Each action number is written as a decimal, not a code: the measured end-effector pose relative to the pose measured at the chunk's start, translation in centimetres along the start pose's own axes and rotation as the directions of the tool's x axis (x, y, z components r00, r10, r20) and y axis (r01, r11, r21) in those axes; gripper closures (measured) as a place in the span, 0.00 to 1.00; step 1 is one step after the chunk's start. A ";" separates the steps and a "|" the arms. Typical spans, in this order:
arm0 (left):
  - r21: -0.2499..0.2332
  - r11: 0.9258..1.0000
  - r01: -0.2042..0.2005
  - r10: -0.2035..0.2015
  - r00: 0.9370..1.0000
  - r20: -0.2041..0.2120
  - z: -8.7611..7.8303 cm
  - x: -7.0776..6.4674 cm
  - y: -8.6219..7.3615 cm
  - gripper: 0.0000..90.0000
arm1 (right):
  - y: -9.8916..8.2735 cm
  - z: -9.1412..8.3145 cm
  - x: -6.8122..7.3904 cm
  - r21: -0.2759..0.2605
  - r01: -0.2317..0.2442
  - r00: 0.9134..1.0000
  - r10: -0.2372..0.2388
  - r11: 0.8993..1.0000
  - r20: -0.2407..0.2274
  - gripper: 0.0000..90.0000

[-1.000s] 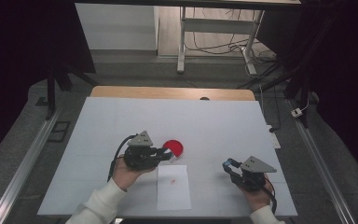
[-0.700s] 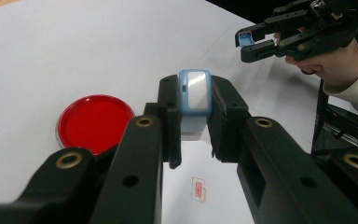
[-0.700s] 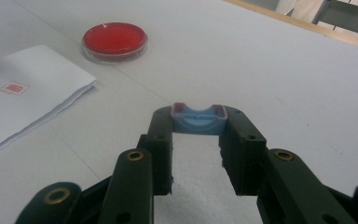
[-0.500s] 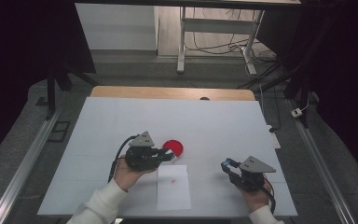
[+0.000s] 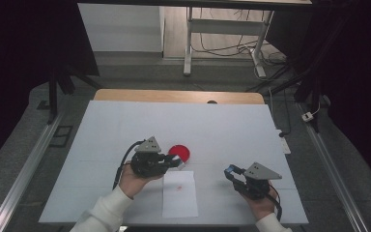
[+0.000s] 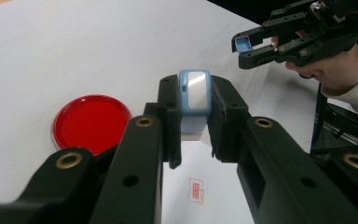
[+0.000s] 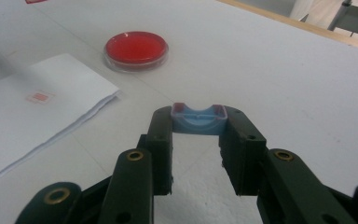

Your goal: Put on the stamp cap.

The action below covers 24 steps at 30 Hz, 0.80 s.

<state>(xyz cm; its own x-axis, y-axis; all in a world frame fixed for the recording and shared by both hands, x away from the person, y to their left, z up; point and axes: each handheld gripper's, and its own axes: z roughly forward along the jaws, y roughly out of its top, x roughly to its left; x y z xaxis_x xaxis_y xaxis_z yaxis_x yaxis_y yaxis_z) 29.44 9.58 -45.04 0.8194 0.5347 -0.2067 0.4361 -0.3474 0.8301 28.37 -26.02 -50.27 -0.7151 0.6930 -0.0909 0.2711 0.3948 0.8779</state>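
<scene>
Nothing has moved; left gripper (image 6: 193, 135) clamps blue stamp (image 6: 195, 91).

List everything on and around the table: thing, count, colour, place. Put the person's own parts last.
stamp body: one, light blue, clamped between the left gripper's jaws.
stamp cap: one, light blue, clamped between the right gripper's jaws.
ink pad: one, red, round, on the table beside the left gripper.
paper sheet: one, white with a small red stamp mark, near the table's front edge between the hands.
table: one, white top, wooden strip at the far edge.
left gripper: one, black, shut on the stamp body.
right gripper: one, black, shut on the stamp cap.
sleeves: two, white, bottom edge.
</scene>
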 end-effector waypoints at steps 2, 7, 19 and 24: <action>-0.002 1.000 -0.001 0.001 1.000 0.001 0.0 0.0 0.0 0.83 | 0.0 0.2 0.1 -0.004 -0.006 1.000 0.005 1.000 -0.010 0.73; -0.003 1.000 -0.003 0.003 1.000 0.002 0.0 -0.1 0.0 0.83 | 0.3 0.6 0.7 -0.010 -0.010 0.999 0.010 1.000 -0.032 0.73; 0.000 1.000 -0.004 0.004 1.000 0.008 0.1 -0.2 0.1 0.83 | 0.8 1.3 2.0 -0.022 -0.010 0.998 0.009 1.000 -0.065 0.73; -0.007 1.000 -0.003 0.003 1.000 0.008 0.2 -0.3 0.1 0.83 | 0.9 1.7 2.4 -0.023 -0.005 0.997 0.003 1.000 -0.073 0.73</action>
<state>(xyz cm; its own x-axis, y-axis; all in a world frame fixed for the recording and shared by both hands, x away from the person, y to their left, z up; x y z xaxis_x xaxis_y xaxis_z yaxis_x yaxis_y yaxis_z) 29.31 9.25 -44.97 0.8238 0.5271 -0.2084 0.4309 -0.3436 0.8344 27.99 -22.92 -50.48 -0.7595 0.6483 -0.0534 0.2597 0.3775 0.8889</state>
